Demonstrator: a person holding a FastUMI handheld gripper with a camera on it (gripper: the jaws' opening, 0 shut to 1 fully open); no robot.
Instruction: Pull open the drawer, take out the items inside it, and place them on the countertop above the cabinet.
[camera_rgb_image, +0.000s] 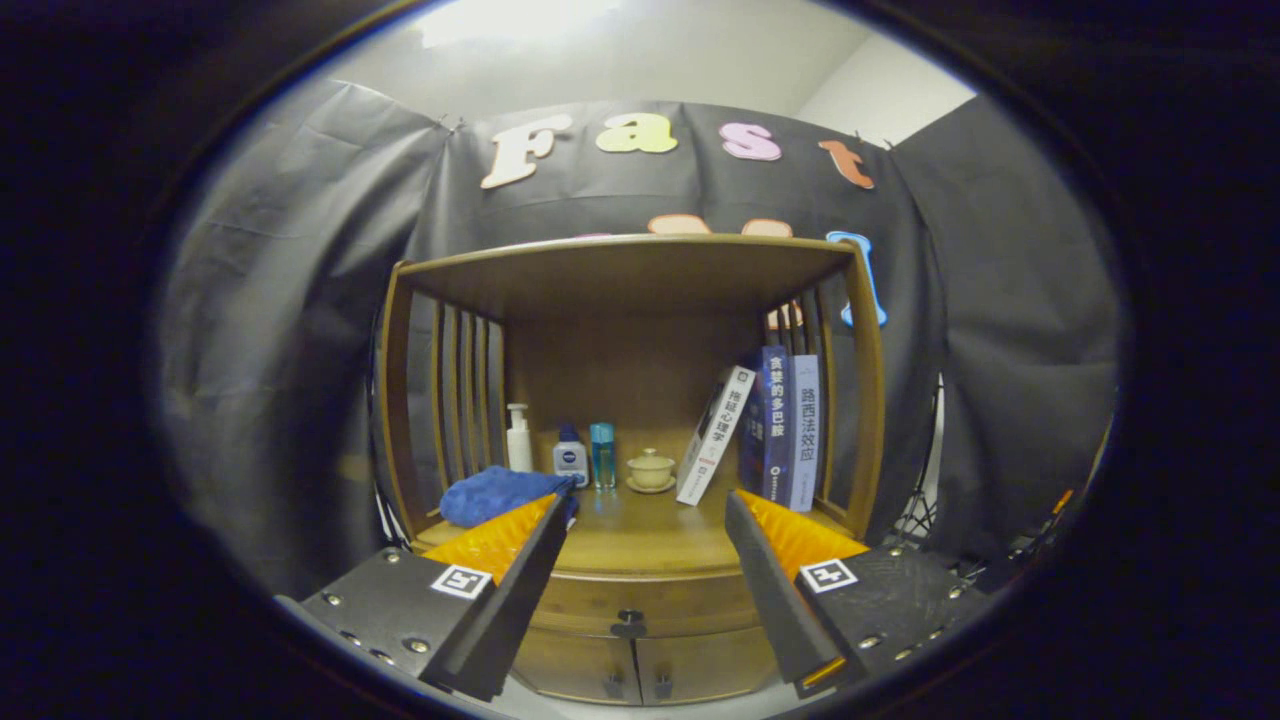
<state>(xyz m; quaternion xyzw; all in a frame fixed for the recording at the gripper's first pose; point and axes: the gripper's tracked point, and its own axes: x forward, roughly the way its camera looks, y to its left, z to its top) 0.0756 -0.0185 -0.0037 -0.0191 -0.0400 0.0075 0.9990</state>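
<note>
A wooden cabinet stands ahead of me with its drawer (640, 603) closed under the countertop (640, 540). A small dark knob (630, 624) sits at the drawer's middle, between and below my fingers. My gripper (650, 495) is open, fingers spread wide and holding nothing, some way in front of the cabinet. The inside of the drawer is hidden.
On the countertop lie a blue cloth (497, 494), a white pump bottle (518, 438), a small white bottle (571, 455), a blue bottle (602, 453), a lidded cup on a saucer (651, 470) and leaning books (765, 425). A shelf roof (630, 265) covers them. Two cabinet doors (640, 665) sit below the drawer.
</note>
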